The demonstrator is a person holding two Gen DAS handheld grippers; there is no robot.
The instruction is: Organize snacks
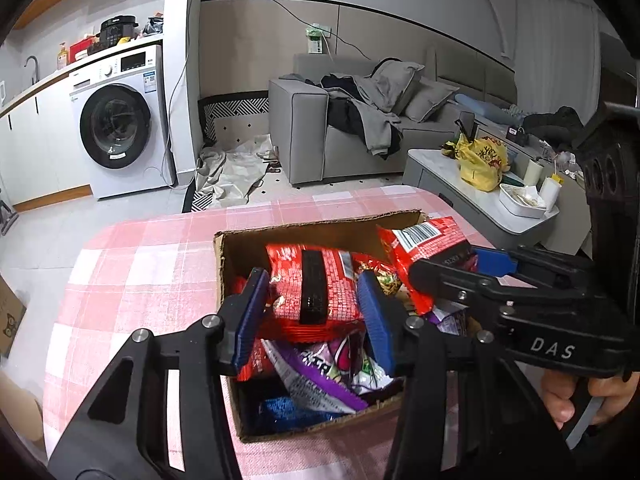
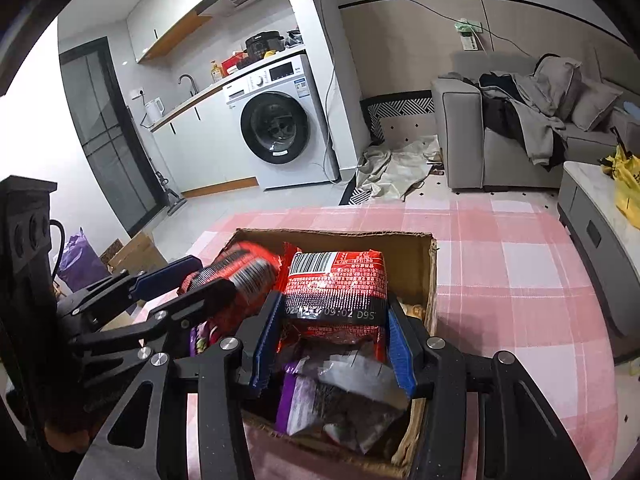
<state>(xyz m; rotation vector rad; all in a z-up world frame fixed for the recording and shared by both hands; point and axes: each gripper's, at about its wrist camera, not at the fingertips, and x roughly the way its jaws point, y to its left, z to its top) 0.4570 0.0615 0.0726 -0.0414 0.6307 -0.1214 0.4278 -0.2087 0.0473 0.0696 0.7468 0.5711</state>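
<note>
An open cardboard box (image 1: pixel 304 229) (image 2: pixel 340 236) of snack packets stands on a pink checked tablecloth (image 1: pixel 140 280). My left gripper (image 1: pixel 312 280) is shut on a red packet (image 1: pixel 292 296) with a black stripe, held just above the box's left half. Beside it, my right gripper (image 1: pixel 468 264) (image 2: pixel 334 308) is shut on a second red packet (image 1: pixel 424 244) (image 2: pixel 336 276) with a barcode, over the box's right half. The right wrist view shows the left gripper (image 2: pixel 196 280) and its packet (image 2: pixel 244 272) at the left. Purple packets (image 1: pixel 320 376) (image 2: pixel 296 400) lie underneath in the box.
A hand (image 1: pixel 560 396) grips the right tool's handle. Beyond the table stand a white coffee table (image 1: pixel 436 168) with a yellow bag (image 1: pixel 480 160), a grey sofa (image 1: pixel 304 128) and a washing machine (image 1: pixel 116 120). A cardboard carton (image 2: pixel 132 256) sits on the floor at the left.
</note>
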